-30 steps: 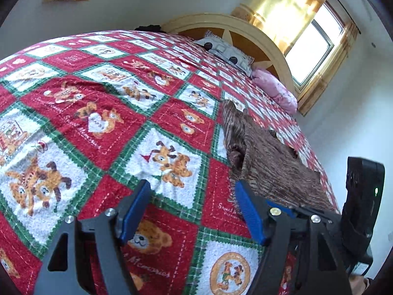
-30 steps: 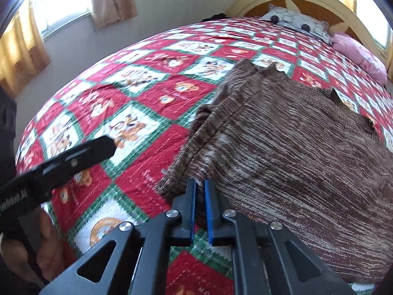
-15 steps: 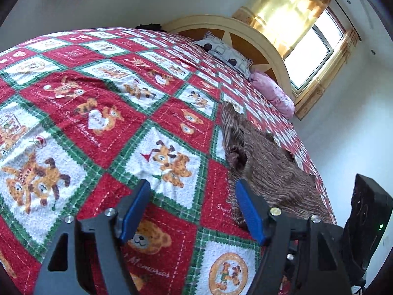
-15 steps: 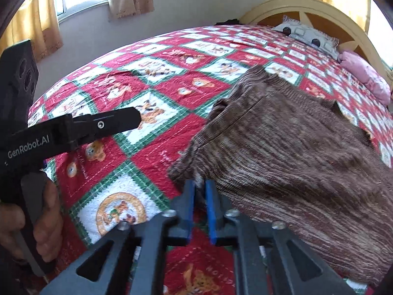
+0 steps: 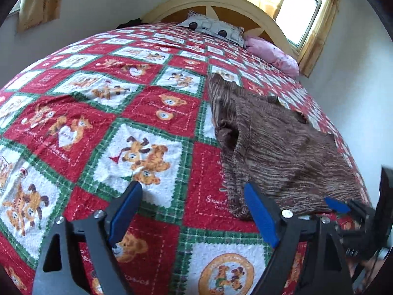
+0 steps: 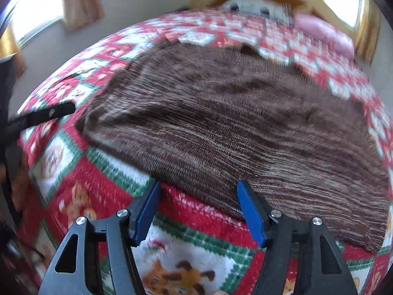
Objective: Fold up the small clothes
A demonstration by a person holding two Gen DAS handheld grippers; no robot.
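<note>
Claws are being opened above a bed's quilt (image 5: 152,113): right claw (image 6: 197,205) at the brown knitted garment's (image 6: 221,113) near edge, left claw (image 5: 192,209) beside it. Nothing is being gripped.

A bed (image 5: 221,2) with a red, green and white bear-patterned quilt (image 5: 152,113) carries a brown knit garment (image 6: 233,123) just ahead of the right tool, and seemingly two pillows (image 5: 270,52) far beyond.

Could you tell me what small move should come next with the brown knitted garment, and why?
Probably bring the right gripper, whose jaws are opening with nothing pinched, onto the brown knitted garment's near hem. It lies spread flat on the quilt, not yet folded.
</note>
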